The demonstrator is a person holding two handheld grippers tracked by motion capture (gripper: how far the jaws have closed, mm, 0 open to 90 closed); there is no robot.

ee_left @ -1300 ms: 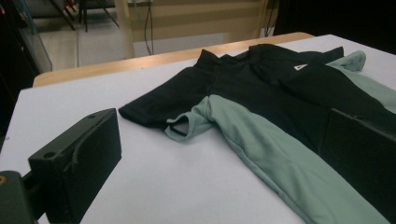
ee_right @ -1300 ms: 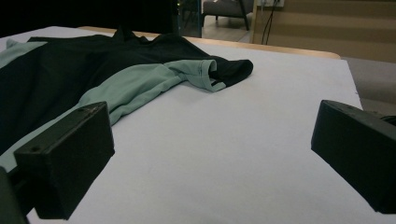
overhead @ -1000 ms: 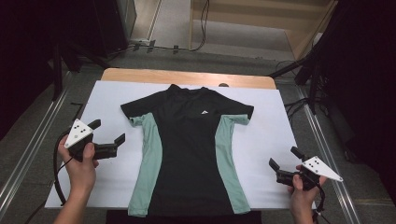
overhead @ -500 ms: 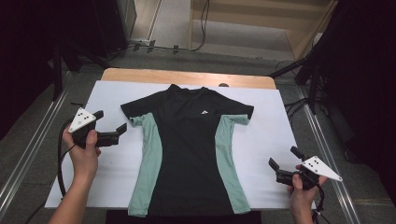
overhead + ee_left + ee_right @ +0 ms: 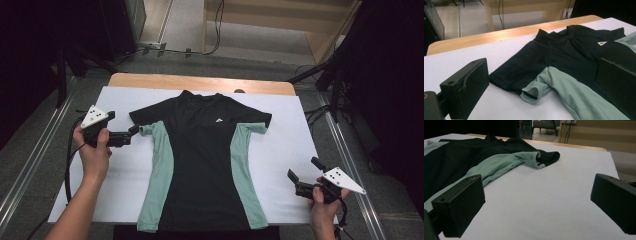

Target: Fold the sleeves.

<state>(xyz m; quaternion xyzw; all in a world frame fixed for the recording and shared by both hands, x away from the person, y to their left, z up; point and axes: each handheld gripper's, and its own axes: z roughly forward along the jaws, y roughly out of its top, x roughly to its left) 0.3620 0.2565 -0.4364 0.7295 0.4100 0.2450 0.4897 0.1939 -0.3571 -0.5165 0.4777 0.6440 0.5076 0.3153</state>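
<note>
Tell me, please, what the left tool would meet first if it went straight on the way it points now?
Most likely the shirt's near sleeve: the left tool points at it with open jaws, almost touching it, though depth is hard to judge.

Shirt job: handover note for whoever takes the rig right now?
Left claw: open, at the shirt's near sleeve, not gripping it yet.
Right claw: open, off the cloth, over the white sheet near the shirt's lower right corner.
Shirt: black with green side panels, flat, face up, collar toward the far edge of the table.
Done: shirt spread out; no fold made.
Left: likely grip the sleeve and start folding, all steps to go.
</note>
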